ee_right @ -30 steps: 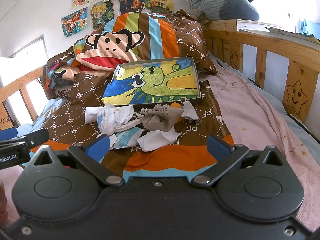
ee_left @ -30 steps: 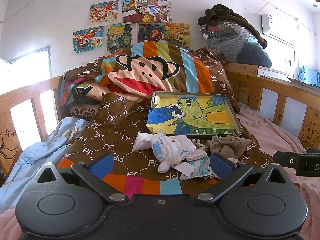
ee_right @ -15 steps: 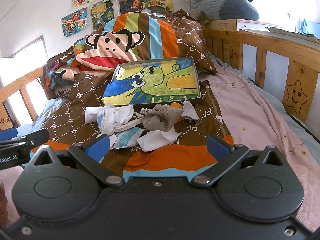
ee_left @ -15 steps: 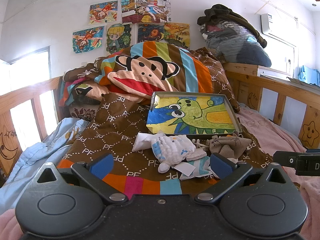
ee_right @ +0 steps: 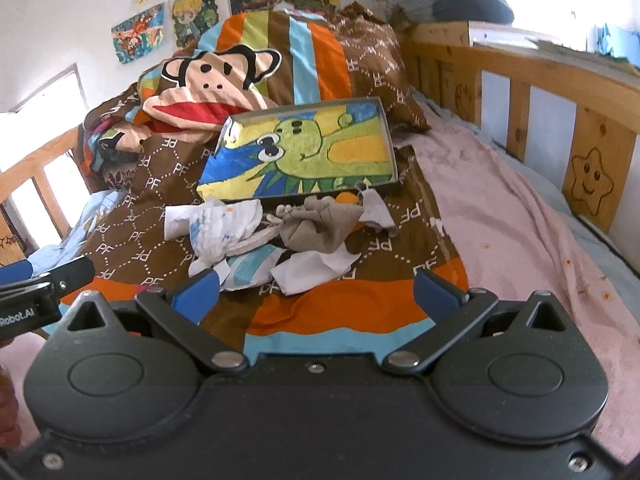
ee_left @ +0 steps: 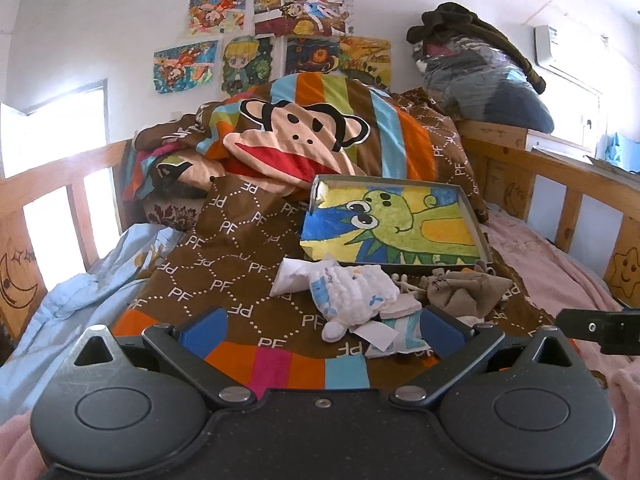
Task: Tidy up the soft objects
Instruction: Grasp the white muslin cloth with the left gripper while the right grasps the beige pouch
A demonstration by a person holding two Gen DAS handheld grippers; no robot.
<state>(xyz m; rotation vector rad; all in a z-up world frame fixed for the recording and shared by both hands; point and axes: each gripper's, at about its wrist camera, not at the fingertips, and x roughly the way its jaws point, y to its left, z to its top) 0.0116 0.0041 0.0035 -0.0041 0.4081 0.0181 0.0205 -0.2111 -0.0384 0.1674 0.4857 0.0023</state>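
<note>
A heap of small soft items lies on the brown patterned blanket: a white and blue cloth (ee_left: 352, 292) (ee_right: 224, 228), a grey-brown cloth (ee_left: 464, 294) (ee_right: 320, 226), and white scraps (ee_right: 314, 268). Just behind them lies a shallow box with a green dinosaur drawing (ee_left: 394, 224) (ee_right: 308, 154). My left gripper (ee_left: 320, 326) is open and empty, just short of the heap. My right gripper (ee_right: 316, 294) is open and empty, also just short of the heap. Its body shows at the right edge of the left wrist view (ee_left: 600, 326).
A bundled monkey-print quilt (ee_left: 296, 140) is piled behind the box. Wooden bed rails (ee_right: 560, 92) run along both sides. A pink sheet (ee_right: 520, 240) covers the right of the bed, a light blue one (ee_left: 80, 300) the left. Bagged bedding (ee_left: 480, 76) sits on the headboard shelf.
My right gripper has moved forward and tilted, so the heap and box look nearer and slanted. My left gripper has barely moved. Both stay open.
</note>
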